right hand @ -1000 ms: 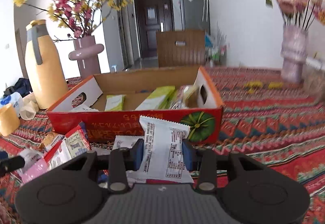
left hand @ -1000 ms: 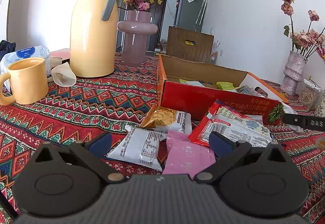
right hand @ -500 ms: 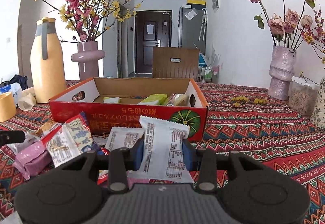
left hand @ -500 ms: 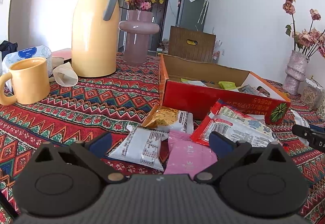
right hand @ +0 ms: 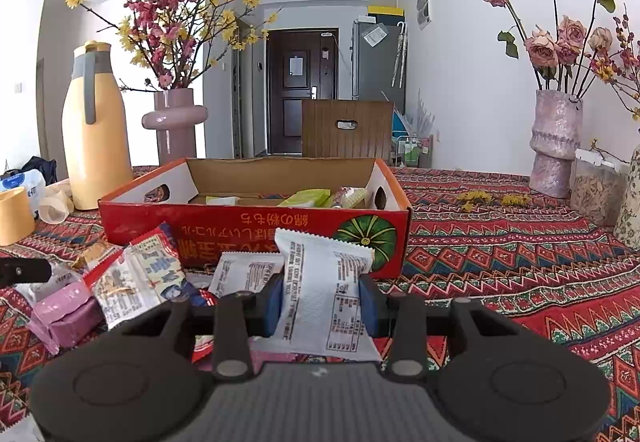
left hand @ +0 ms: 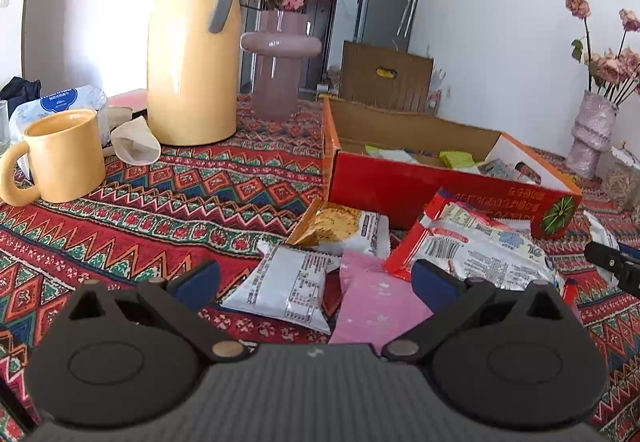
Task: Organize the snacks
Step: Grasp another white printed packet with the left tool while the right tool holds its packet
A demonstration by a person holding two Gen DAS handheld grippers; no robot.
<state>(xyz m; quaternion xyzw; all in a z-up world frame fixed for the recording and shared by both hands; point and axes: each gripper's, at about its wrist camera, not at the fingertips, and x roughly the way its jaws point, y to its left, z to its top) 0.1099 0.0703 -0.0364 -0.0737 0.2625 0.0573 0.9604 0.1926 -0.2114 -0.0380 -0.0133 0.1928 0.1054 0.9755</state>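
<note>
- The right gripper (right hand: 322, 306), low in the centre of the right wrist view, is clamped on a white snack packet (right hand: 326, 294); both blue pads press its sides.
- The packet stands upright between them, in front of the red cardboard box (right hand: 256, 238) at mid-frame.
- The left gripper (left hand: 316, 282) is spread wide and holds nothing.
- A white wrapper (left hand: 286, 286) and a pink packet (left hand: 372, 306) lie on the tablecloth (left hand: 168, 209) between its fingers.

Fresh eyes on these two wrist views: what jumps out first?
The white snack packet pinched upright in the right claw, in front of the red cardboard box that already holds a few snacks. Next, the loose pile of packets before the open left claw, with a pink packet nearest it. Behind, the tall yellow jug stands on the patterned tablecloth.
</note>
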